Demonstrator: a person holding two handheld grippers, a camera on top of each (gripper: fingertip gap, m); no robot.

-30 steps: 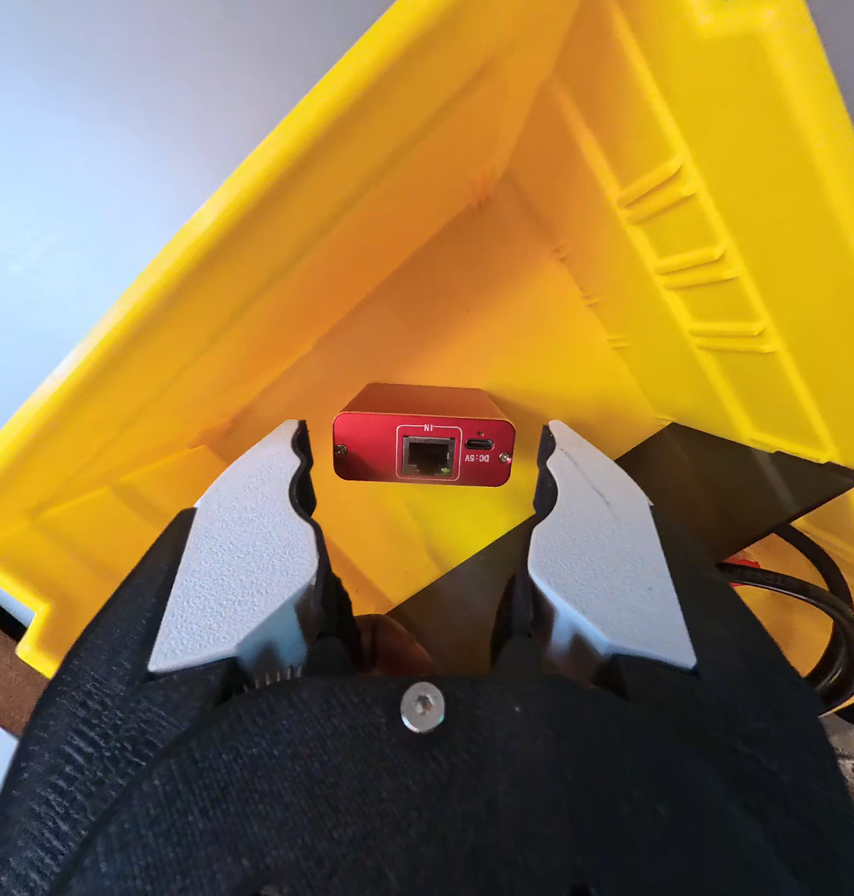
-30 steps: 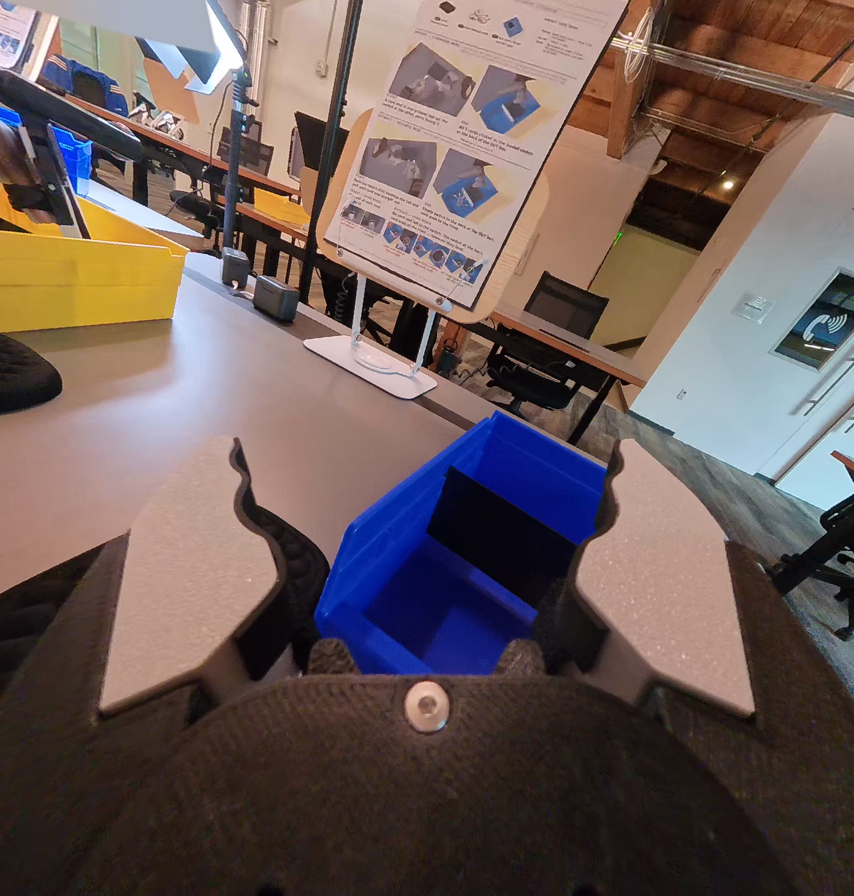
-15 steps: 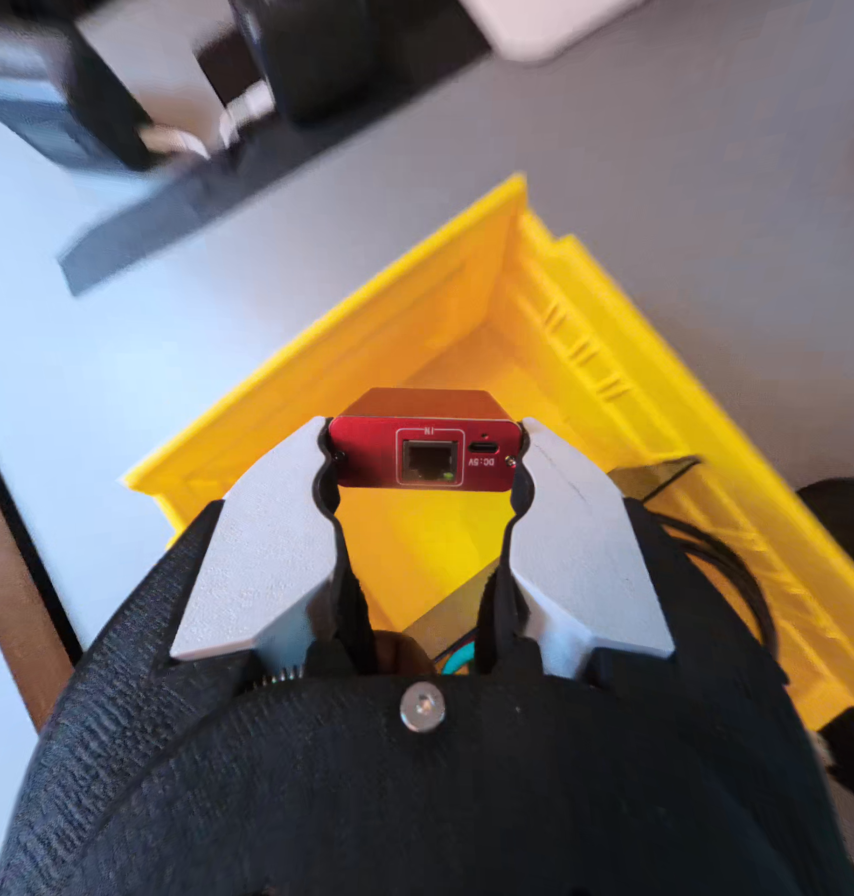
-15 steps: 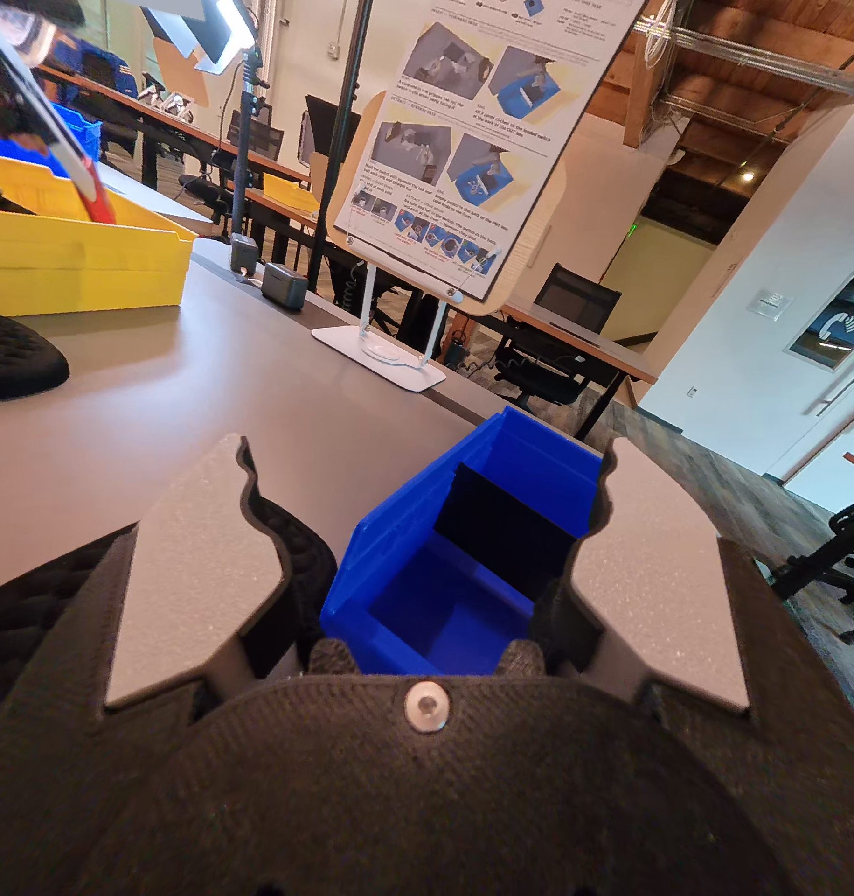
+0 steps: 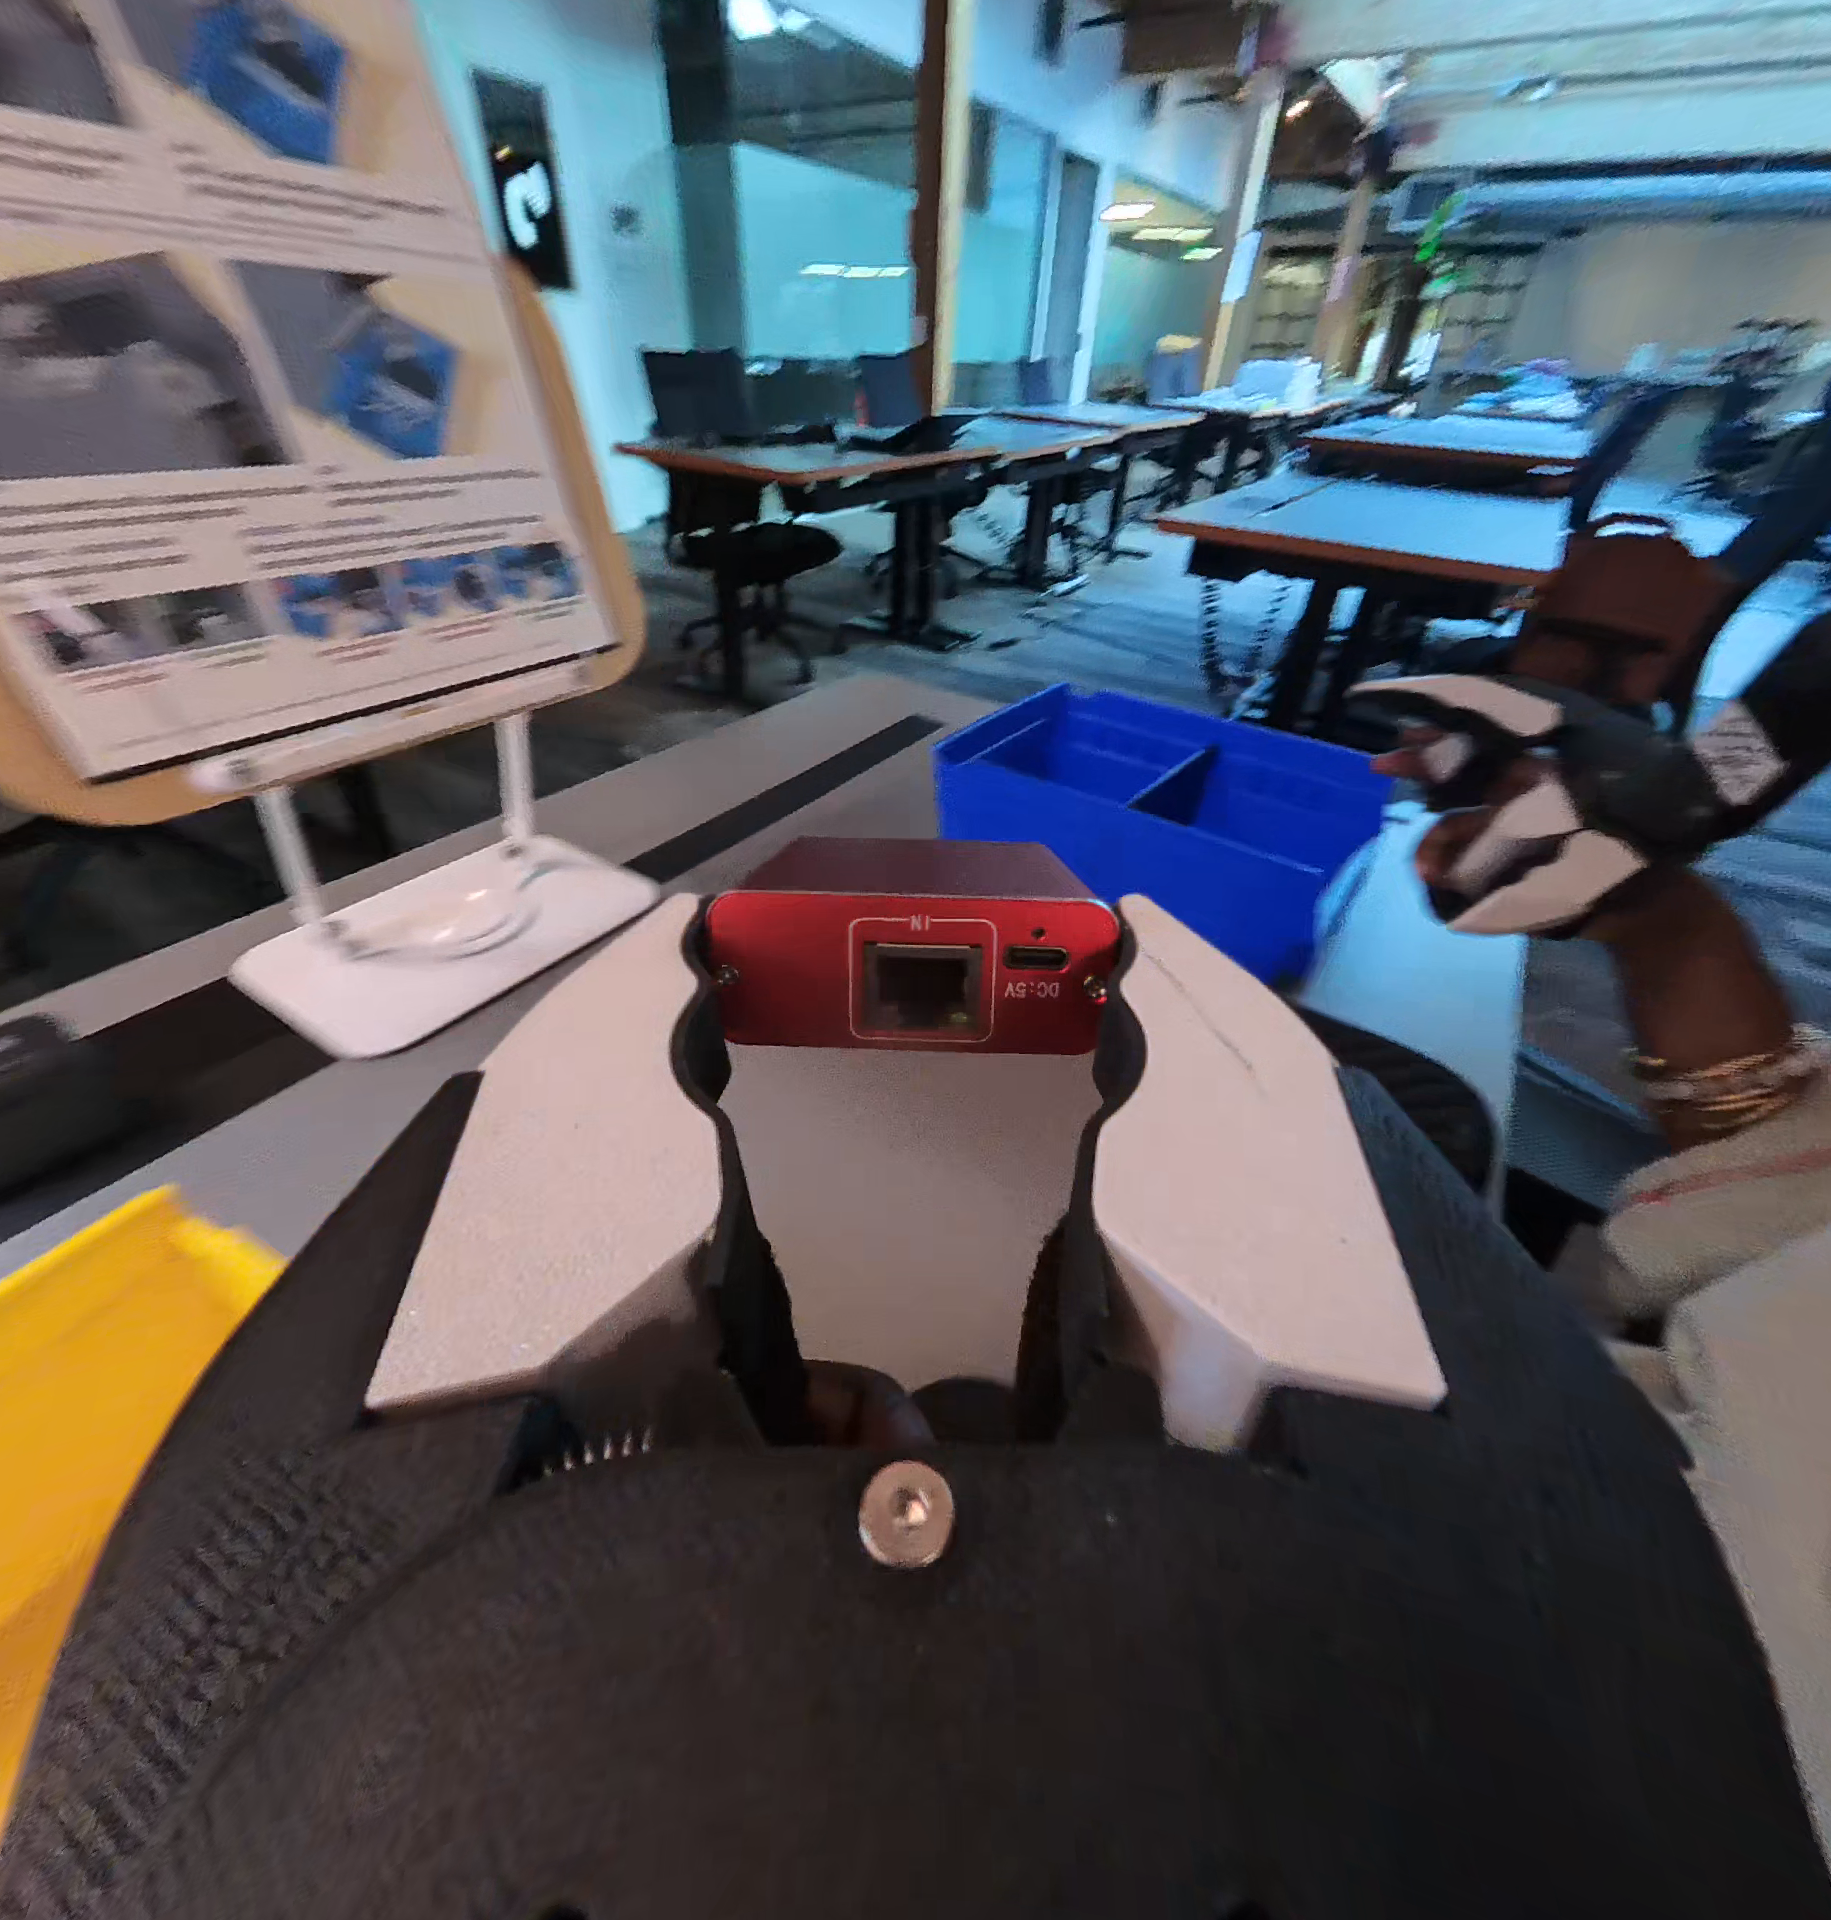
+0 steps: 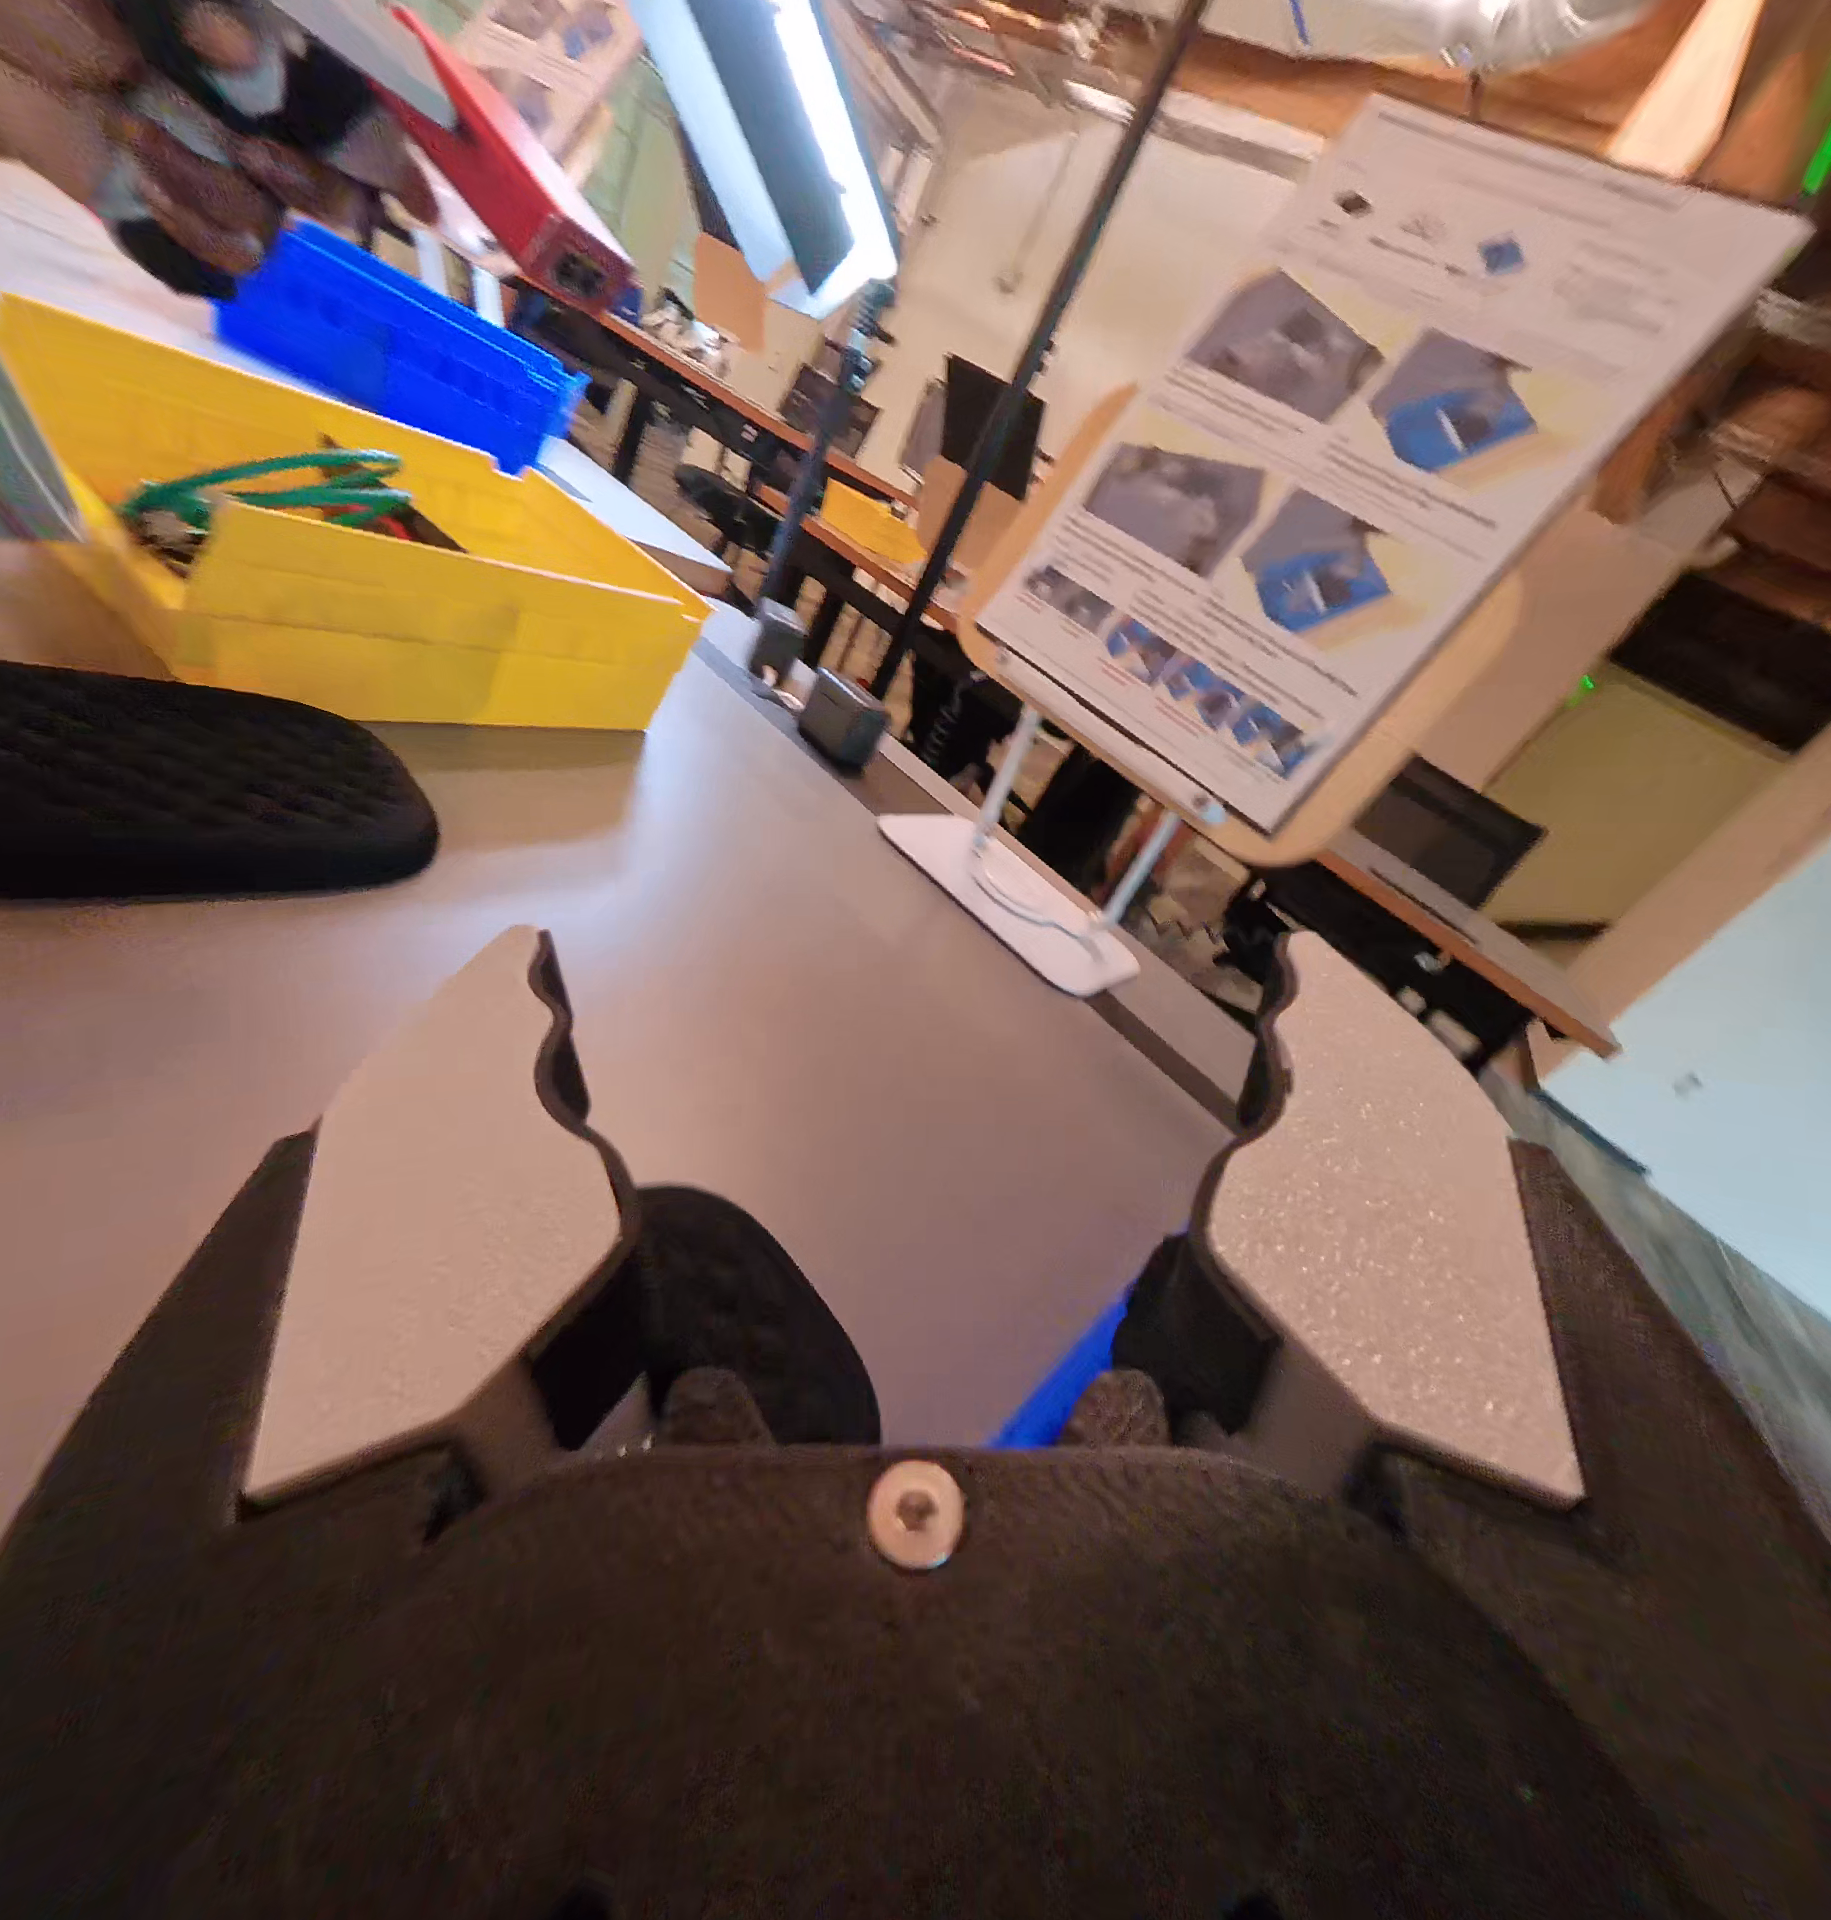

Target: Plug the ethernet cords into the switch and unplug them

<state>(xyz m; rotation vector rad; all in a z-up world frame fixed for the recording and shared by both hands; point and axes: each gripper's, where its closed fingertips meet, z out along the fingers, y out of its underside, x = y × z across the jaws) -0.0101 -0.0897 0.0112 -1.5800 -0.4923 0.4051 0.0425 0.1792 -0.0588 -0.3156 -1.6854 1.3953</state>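
Note:
My left gripper (image 5: 909, 940) is shut on the small red switch (image 5: 786, 982) and holds it in the air above the grey table (image 5: 267, 1132). The switch's port face points back at the camera. In the right wrist view the switch (image 6: 506, 145) shows raised at the top left. Green ethernet cords (image 6: 267, 486) lie in the yellow bin (image 6: 391, 634). My right gripper (image 6: 911, 1003) is open and empty, low over the table (image 6: 786, 987). It also shows in the left wrist view (image 5: 1493, 821), beside the blue bin (image 5: 1129, 831).
An instruction board on a white stand (image 5: 246, 416) stands at the table's far edge; it also shows in the right wrist view (image 6: 1358, 468). A black mesh pad (image 6: 142, 790) lies before the yellow bin. A corner of the yellow bin (image 5: 59, 1403) is at lower left.
My left gripper closed on the red switch, lifted it out of the yellow bin and swung it toward the blue bin. My right gripper turned away from the blue bin toward the yellow one.

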